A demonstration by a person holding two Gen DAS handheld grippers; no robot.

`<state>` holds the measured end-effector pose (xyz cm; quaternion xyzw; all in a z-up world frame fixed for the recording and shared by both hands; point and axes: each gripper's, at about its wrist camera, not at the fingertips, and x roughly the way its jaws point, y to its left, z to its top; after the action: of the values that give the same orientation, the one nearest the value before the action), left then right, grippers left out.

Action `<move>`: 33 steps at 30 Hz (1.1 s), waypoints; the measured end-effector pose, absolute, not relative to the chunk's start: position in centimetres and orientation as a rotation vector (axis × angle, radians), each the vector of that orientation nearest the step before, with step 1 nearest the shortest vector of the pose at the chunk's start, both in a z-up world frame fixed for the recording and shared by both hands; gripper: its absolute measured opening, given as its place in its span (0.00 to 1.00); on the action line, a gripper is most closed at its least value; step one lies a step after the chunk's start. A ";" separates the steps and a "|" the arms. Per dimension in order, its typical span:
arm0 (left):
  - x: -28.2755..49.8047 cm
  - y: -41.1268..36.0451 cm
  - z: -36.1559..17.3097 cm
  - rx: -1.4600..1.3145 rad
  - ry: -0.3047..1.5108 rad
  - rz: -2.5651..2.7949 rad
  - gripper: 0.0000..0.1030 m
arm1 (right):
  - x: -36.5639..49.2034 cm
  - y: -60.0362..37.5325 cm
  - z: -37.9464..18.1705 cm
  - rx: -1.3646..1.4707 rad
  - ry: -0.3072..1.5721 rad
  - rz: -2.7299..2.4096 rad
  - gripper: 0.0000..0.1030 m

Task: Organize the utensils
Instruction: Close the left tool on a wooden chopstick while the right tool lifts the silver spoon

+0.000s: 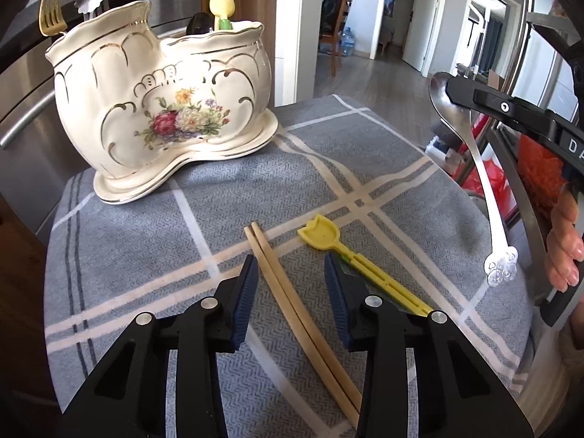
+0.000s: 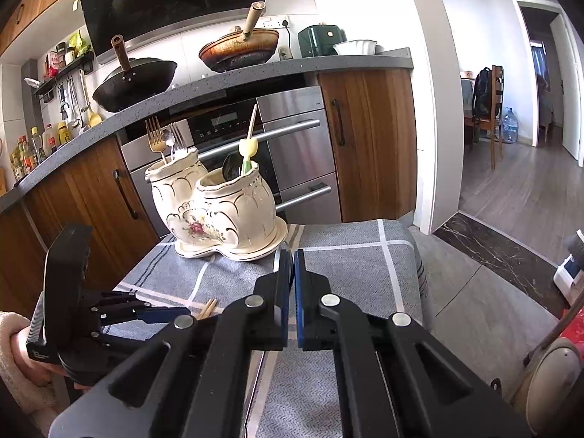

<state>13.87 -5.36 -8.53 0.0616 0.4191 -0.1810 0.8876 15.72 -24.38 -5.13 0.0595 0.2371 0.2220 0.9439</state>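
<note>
We see the grey checked cloth-covered desk [image 1: 146, 273] carrying a cream floral ceramic utensil holder [image 1: 160, 109]. Our left hand-held gripper [image 1: 292, 292] hovers low, jaws wide apart around pale wooden chopsticks [image 1: 288, 292], beside a yellow plastic utensil [image 1: 350, 259]. Only the left view shows the right hand-held gripper [image 2: 294, 273] clamping a silver metal spoon [image 1: 471, 153] aloft.

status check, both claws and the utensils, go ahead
Left claw open, low over wooden chopsticks on the cloth. Right claw shut on silver spoon, lifted. Yellow training chopsticks beside left claw. Path to ceramic holder looks open.
</note>
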 end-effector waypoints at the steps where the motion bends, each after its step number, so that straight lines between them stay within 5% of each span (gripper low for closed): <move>1: 14.0 -5.2 -8.4 0.118 0.871 -0.375 0.36 | 15.6 -24.4 -5.2 0.120 0.484 0.452 0.02; 10: 14.5 -3.5 -8.5 0.108 0.887 -0.335 0.22 | 15.6 -24.3 -5.3 0.113 0.488 0.461 0.02; 30: 14.7 -3.5 -9.3 0.211 0.922 -0.310 0.19 | 15.6 -23.3 -5.3 0.105 0.495 0.478 0.02; 33: 14.9 -4.1 -9.5 0.237 0.917 -0.310 0.13 | 15.8 -23.5 -5.3 0.115 0.495 0.476 0.02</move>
<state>14.85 -4.08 -9.53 0.1138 0.4396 -0.1485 0.8785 15.76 -23.50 -5.29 0.0563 0.2424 0.2333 0.9400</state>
